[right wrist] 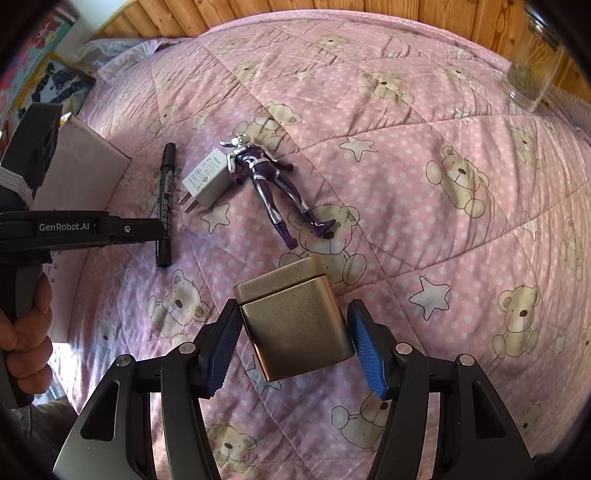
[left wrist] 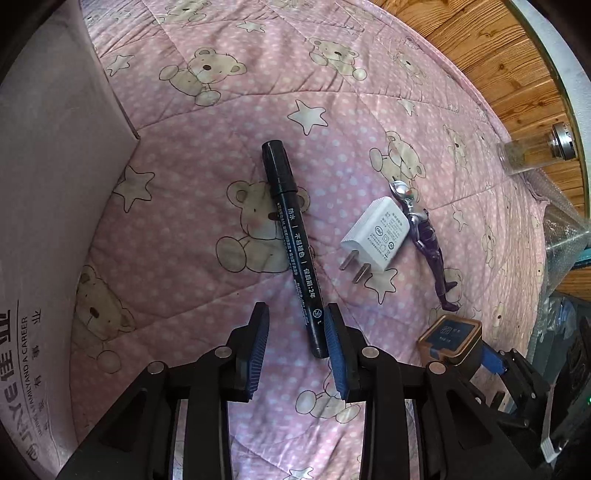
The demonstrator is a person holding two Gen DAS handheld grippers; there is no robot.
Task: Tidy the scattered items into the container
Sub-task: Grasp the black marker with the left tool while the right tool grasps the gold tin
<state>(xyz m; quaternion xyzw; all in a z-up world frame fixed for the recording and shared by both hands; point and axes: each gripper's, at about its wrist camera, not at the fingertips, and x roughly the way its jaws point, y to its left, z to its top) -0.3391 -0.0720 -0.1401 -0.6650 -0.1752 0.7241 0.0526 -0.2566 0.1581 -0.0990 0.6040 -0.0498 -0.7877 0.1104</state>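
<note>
Jaws of the left gripper point(left wrist: 297, 347) spread apart, straddling the near end of a black marker pen point(left wrist: 293, 243) without clamping it; right pad touching or almost touching the barrel, left pad clear of it. Jaws of the right gripper point(right wrist: 293, 339) likewise spread, either side of a gold tin box point(right wrist: 295, 321) lying tipped on the quilt, left pad against or just beside its side, right pad a small gap away; no firm grip visible.

Resting on a pink quilt point(left wrist: 229, 118) printed with bears and stars, covering a bed. Marker lying lengthwise away from the left gripper, cap at the far end. Just to its right, apart from it, a white plug adapter point(left wrist: 378, 236), prongs pointing back toward the near edge. Touching the adapter's far right side, a purple and silver toy figure point(right wrist: 266, 177), flat on its back, head toward the far edge, feet toward the tin.

Cardboard box point(left wrist: 55, 206) standing along the left edge of the quilt, printed side facing the left camera, near the marker but not touching it. In the right wrist view, a hand point(right wrist: 26, 332) gripping the left gripper's handle at the left border.

Farther off, at the far right corner of the bed, a glass jar point(right wrist: 532, 81). Beyond the quilt, wooden boards point(right wrist: 332, 7).
</note>
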